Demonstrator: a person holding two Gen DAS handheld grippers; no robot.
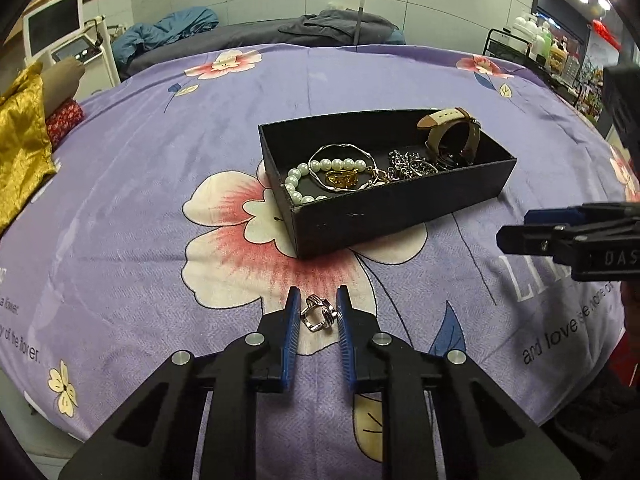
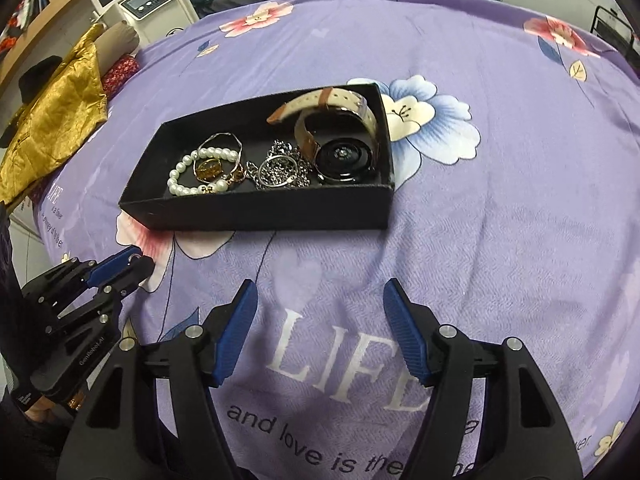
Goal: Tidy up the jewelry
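A silver ring (image 1: 317,314) lies on the purple flowered cloth between the fingers of my left gripper (image 1: 319,298); the right pad touches it, the left pad stands a little off it. A black open box (image 1: 404,196) sits just beyond, also in the right wrist view (image 2: 256,210). It holds a pearl bracelet (image 1: 316,172), a gold ring (image 1: 342,179), silver chains (image 1: 412,166) and a watch with a tan strap (image 1: 450,132). My right gripper (image 2: 320,294) is open and empty above the cloth, in front of the box. It also shows in the left wrist view (image 1: 560,236).
A gold cloth (image 1: 20,148) and a red patterned pouch (image 1: 64,118) lie at the table's left edge. A white monitor device (image 1: 56,28) stands behind them. A dark couch with clothes (image 1: 312,32) is behind the table. A black rack with bottles (image 1: 532,40) is at the right.
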